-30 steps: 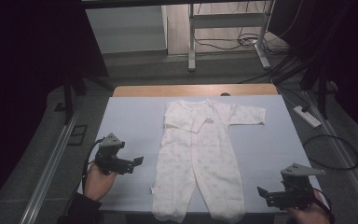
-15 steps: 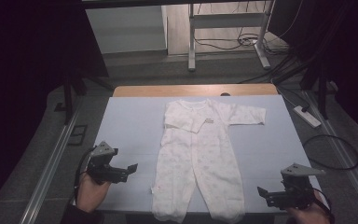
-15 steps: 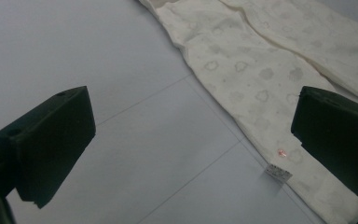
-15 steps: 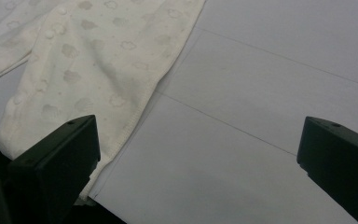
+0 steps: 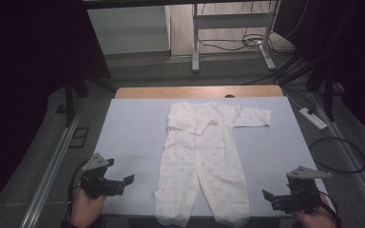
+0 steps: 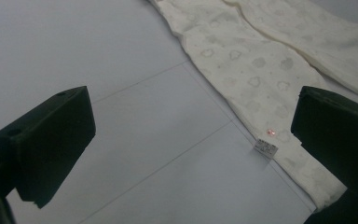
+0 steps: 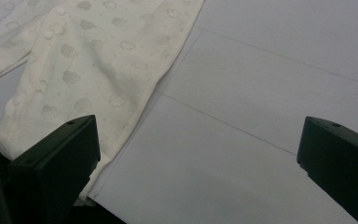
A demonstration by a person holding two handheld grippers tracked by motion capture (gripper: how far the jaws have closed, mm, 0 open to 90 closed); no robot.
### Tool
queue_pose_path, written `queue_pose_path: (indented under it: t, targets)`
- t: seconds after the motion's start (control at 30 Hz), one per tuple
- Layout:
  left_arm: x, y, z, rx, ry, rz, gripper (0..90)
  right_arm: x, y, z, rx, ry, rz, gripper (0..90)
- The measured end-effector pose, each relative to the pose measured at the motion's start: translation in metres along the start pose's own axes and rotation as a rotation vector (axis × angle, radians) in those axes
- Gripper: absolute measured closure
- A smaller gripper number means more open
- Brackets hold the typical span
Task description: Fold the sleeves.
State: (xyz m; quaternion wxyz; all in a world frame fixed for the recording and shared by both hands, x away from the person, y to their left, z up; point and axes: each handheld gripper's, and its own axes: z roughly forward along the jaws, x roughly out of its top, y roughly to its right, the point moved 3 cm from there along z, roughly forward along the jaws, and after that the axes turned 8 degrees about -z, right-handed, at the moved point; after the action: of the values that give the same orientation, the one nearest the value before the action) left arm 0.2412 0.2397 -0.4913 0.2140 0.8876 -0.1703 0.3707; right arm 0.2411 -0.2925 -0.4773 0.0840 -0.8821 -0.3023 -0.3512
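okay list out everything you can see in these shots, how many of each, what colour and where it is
baby sleepsuit: one, cream with a faint cloud print, flat in the middle of the table, one sleeve folded across the chest
label: one, white, on the edge of a sleepsuit leg
table cover: one, pale blue-grey, over the tabletop
tabletop edge: one, wood brown, far side
power strip: one, white, on the floor beyond the table's right side
left gripper: one, black, near left corner, jaws open
right gripper: one, black, near right corner, jaws open
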Motion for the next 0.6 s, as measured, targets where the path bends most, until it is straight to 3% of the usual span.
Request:
queue_pose_path:
  t: [0.37,0.6]
  targets:
    - [-0.015,0.000,-0.011,0.003,0.014,-0.016,0.0,0.000,0.000,0.000,0.000,0.002,0.001,0.0]
    - [-0.021,0.000,-0.011,0.017,-0.004,-0.007,0.0,0.000,0.000,0.000,0.000,0.000,0.002,0.0]
